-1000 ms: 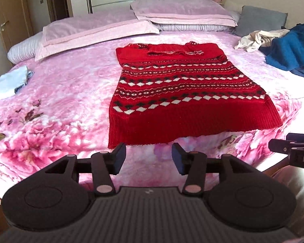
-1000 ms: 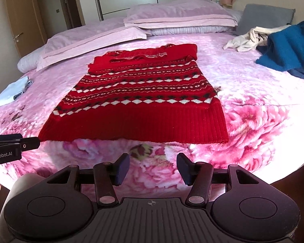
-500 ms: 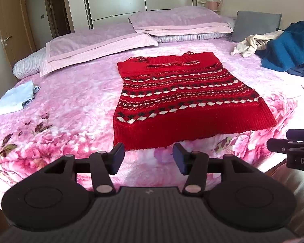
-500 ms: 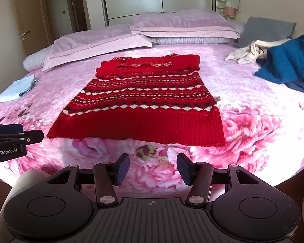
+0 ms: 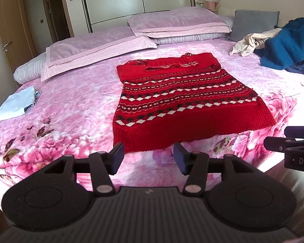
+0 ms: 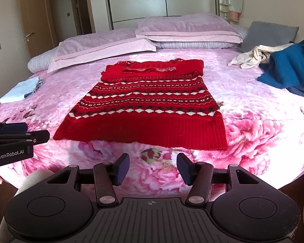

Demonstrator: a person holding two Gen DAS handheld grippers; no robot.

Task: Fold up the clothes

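Red patterned sweater [image 6: 146, 105] lying flat on the pink floral bed [image 6: 253, 125]; left gripper [image 5: 148, 158] and right gripper [image 6: 153, 167] hover near its hem, jaws apart, holding nothing.

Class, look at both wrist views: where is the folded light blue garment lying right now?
The folded light blue garment lies at the left edge of the bed in both views, left of the red sweater and below the striped pillow.

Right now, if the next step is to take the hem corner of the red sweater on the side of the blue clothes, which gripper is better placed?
Probably the right gripper. It is open and empty, in front of the red sweater, nearer that hem corner. The left gripper, also open, faces the opposite corner.
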